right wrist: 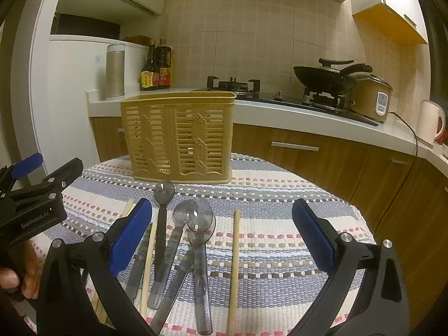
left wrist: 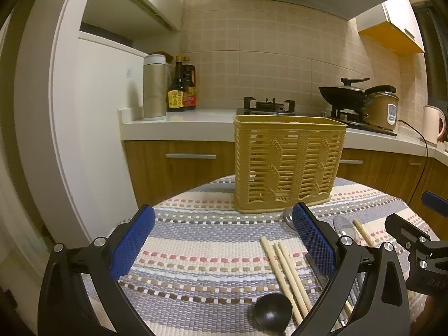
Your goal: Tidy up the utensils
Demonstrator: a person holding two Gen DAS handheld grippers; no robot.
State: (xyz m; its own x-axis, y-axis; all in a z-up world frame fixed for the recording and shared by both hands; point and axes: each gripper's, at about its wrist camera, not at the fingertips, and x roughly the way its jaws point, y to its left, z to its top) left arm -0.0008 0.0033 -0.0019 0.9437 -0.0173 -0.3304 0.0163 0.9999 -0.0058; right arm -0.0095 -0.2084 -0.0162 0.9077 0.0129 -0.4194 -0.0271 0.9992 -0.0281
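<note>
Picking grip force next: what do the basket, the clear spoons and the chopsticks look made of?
Basket: moulded matte tan plastic, slotted faux-weave walls. Clear spoons: see-through smoky plastic, glossy glints. Chopsticks: pale, matte, likely bamboo or wood.

The left gripper (left wrist: pixel 222 240) hangs above the table (left wrist: pixel 196 252) with its jaws spread wide and nothing between the blue pads (left wrist: pixel 131 242). The table wears a striped woven cloth. At twelve o'clock from the gripper a yellow slatted basket (left wrist: pixel 288 162) stands upright on the cloth. At about five o'clock lie three wooden chopsticks (left wrist: pixel 285 274) side by side, and just beside their near ends a black spoon (left wrist: pixel 273 315) rests bowl up. Behind the right-hand pad a metal spoon bowl (left wrist: pixel 287 216) shows, partly hidden. At three o'clock lie a clear spoon (left wrist: pixel 343 224) and another chopstick (left wrist: pixel 364 232), with the right gripper (left wrist: pixel 411 240) at the edge.
</note>
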